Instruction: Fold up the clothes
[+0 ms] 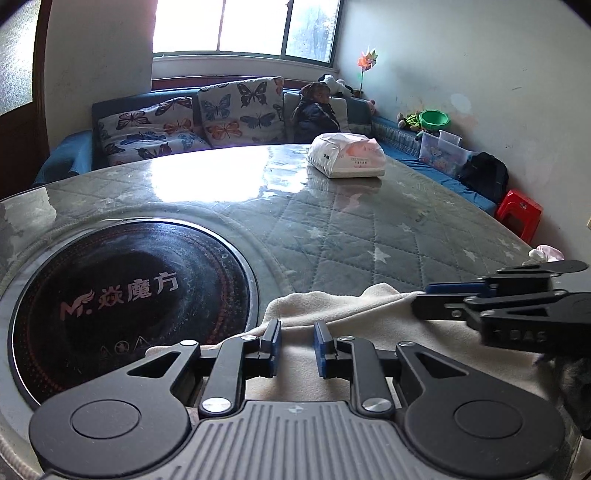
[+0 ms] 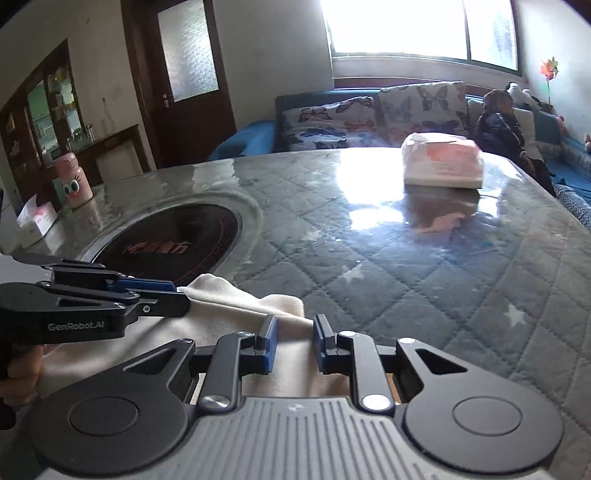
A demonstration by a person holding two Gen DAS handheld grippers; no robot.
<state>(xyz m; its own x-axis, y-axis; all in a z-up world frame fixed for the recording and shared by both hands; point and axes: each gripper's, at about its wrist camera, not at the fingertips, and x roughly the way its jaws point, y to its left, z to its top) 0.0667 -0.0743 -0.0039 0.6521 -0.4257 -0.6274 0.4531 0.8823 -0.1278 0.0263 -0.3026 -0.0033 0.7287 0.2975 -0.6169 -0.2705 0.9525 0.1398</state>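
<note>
Place: home living room.
Evidence: sofa (image 1: 240, 110) with butterfly cushions, toys (image 1: 410, 120), heater table (image 1: 369, 229), window (image 1: 243, 26).

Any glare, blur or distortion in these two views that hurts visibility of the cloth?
Left wrist view: blown-out window throws glare on the glossy quilted table cover; cream fleece cloth stays sharp. Right wrist view: similar glare patch, pink-and-white tissue pack slightly blurred. Fisheye bends the table edges in both.

I read "MF" and the characters "焱魔方" in red on the black round cooktop (image 1: 125, 306) set into the worktop. White "GenRobot.AI" stands on the left gripper (image 2: 177, 291) body. Printing on the tissue pack (image 1: 347, 155) is too small for me.
</note>
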